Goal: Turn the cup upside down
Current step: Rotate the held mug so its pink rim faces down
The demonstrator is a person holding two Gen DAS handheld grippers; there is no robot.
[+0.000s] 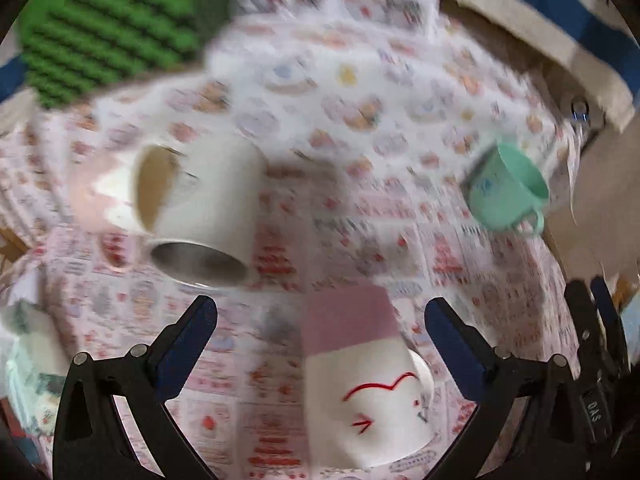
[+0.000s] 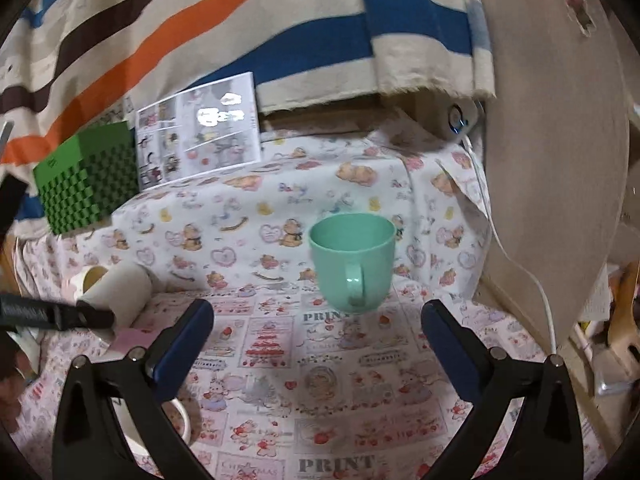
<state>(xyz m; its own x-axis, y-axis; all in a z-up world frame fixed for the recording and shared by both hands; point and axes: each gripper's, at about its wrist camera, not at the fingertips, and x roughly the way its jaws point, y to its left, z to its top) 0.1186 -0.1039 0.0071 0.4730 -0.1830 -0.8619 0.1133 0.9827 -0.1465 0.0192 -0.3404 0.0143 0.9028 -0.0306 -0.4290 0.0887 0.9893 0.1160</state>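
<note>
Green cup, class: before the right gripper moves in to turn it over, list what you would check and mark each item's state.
1. Green cup upright, mouth up, so not yet flipped: ok.
2. Handle faces the right gripper: ok.
3. Right fingers spread, nothing between them: ok.
4. Cup contents: cannot tell.
5. White mug sits between the left gripper's open fingers, away from the green cup: ok.

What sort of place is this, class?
Probably a home room: a table under a nursery-print cloth, a mint-green plastic cup standing on it, and a striped fabric hanging behind.
</note>
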